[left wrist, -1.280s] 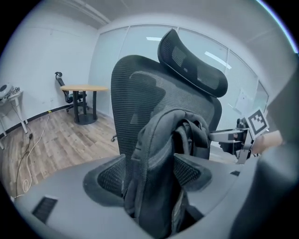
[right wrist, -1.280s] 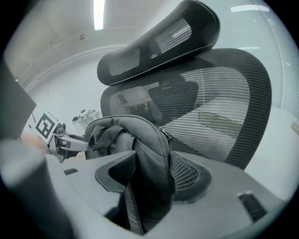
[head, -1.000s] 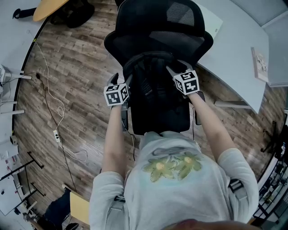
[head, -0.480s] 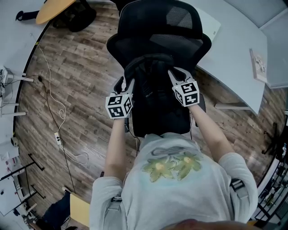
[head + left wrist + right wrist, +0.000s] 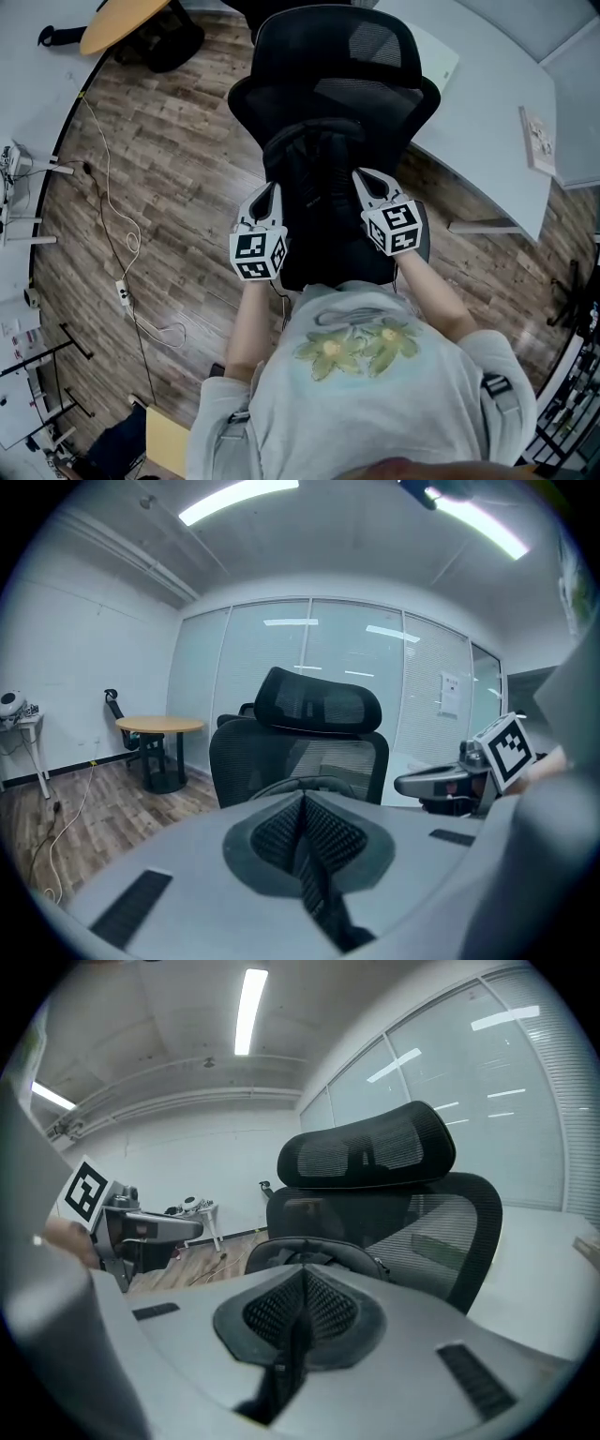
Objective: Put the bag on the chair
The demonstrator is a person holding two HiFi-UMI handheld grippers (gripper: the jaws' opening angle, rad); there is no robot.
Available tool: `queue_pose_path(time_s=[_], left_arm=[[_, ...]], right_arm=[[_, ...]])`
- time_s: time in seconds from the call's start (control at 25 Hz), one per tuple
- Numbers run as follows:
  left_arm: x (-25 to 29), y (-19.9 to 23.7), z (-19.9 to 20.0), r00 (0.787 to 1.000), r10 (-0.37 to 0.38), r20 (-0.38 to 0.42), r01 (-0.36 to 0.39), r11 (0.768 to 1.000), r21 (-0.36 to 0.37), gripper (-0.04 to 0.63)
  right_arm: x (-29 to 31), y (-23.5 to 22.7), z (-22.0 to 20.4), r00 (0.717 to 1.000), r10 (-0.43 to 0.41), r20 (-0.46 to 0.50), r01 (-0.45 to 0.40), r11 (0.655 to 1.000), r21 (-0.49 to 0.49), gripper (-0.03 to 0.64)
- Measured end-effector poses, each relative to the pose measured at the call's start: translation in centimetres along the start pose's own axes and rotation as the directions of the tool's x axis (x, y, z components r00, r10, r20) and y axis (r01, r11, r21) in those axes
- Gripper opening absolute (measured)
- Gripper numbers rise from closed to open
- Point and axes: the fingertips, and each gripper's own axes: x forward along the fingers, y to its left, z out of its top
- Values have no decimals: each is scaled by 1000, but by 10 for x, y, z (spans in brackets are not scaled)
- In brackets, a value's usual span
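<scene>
A black backpack [image 5: 314,178] stands upright on the seat of the black mesh office chair [image 5: 333,56], leaning against its backrest. My left gripper [image 5: 265,193] is beside the bag's left side, a little back from it. Its jaws have closed together and nothing is between them. My right gripper [image 5: 362,178] is at the bag's right side, also shut and empty. In the left gripper view the shut left gripper [image 5: 302,803] points at the bag's top [image 5: 281,784] and the chair back [image 5: 300,752]. The right gripper view shows the right gripper [image 5: 302,1279] below the bag [image 5: 323,1249].
A white desk [image 5: 487,103] stands close behind and to the right of the chair. A round wooden table [image 5: 117,19] with a dark bag under it is at the far left. A white cable and power strip [image 5: 122,291] lie on the wooden floor at left.
Both grippers were open at the bag's sides. They have shut and drawn back toward the person, away from the bag, which stays on the chair.
</scene>
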Motion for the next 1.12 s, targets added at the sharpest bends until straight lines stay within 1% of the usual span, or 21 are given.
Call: queue_pose_path(time_s=[0.12, 0.28, 0.4, 0.48, 0.64, 1.12], left_arm=[[-3, -13, -12, 999, -33, -40, 33, 999, -7, 17], [-6, -30, -25, 994, -69, -84, 71, 997, 22, 15], [-8, -47, -28, 986, -138, -91, 137, 990, -22, 15], [-10, -54, -29, 982, -163, -94, 161, 986, -31, 15], [-11, -65, -24, 978, -180, -103, 182, 983, 15, 15], [-15, -81, -18, 972, -214, -93, 216, 976, 8, 15]], right_arm=[[-6, 13, -5, 1000, 28, -10, -28, 999, -24, 8], [-10, 30, -14, 997, 68, -31, -69, 997, -30, 8], [-14, 39, -13, 996, 84, -34, -85, 996, -27, 8], [-17, 44, -11, 995, 93, -31, -94, 995, -26, 8], [-21, 52, -5, 994, 109, -27, -110, 993, -30, 7], [-29, 61, -3, 991, 132, -19, -133, 990, -38, 6]])
